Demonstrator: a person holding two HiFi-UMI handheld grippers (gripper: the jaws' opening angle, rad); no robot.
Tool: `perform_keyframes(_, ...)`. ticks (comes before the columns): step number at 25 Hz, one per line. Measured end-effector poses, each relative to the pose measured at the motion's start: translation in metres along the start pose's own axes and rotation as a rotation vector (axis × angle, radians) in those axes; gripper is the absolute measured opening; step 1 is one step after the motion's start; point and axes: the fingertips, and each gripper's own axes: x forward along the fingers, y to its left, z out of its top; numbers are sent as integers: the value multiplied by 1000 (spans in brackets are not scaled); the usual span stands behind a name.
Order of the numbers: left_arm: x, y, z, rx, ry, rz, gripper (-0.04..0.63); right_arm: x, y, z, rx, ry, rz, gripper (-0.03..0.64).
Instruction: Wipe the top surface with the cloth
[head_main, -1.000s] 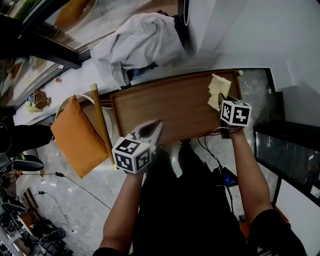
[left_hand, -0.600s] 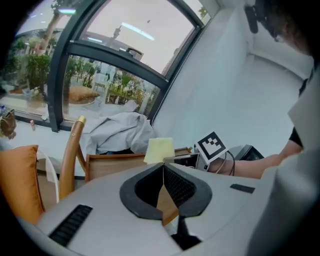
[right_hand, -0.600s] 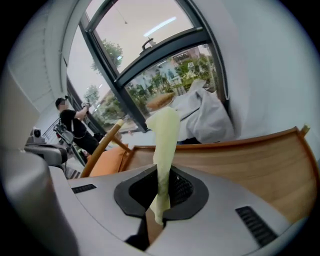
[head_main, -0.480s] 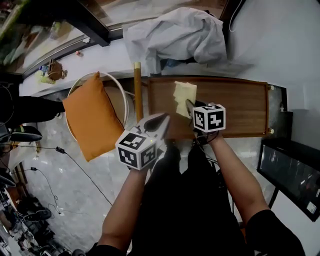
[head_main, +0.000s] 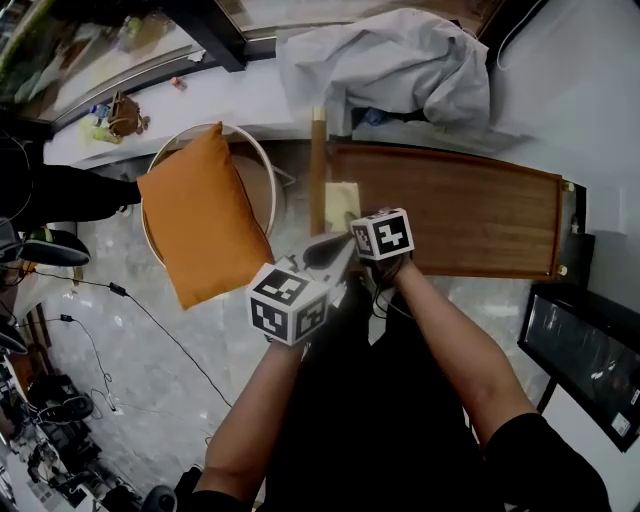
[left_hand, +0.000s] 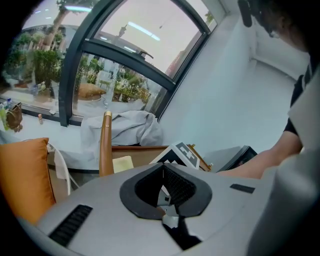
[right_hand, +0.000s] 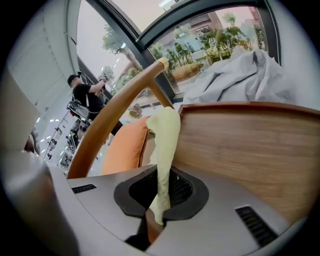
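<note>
Wooden worktop (head_main: 470, 215) below the window, yellow cloth (head_main: 341, 197) at its left end — right gripper (right_hand: 161, 192) jaws clenched on the cloth, left gripper (left_hand: 163, 187) jaws pressed together on nothing, just off the worktop's front edge.

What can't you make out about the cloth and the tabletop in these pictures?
1. Right gripper view: the right tool, shut on the cloth, hides the near edge of the tabletop.
2. Head view: its marker cube covers part of the cloth, so contact with the tabletop is unclear.
3. Left gripper view: the body of the left tool hides most of the tabletop.
</note>
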Motion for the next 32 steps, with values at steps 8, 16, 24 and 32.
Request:
perform_keyframes(8, 8, -9, -10, -1, 26, -25, 11, 2, -31, -30, -7, 95, -74, 32)
perform_keyframes(16, 28, -32, -10, 15, 44, -41, 11, -20, -70, -40, 28, 113, -122, 32)
perform_keyframes(24, 62, -70, -10, 22, 62, -76, 11, -67, -135, -54, 56, 117, -181, 32)
perform_keyframes(32, 101, -108, -6, 48, 81, -108, 11, -124, -208, -75, 107, 92, -247, 32)
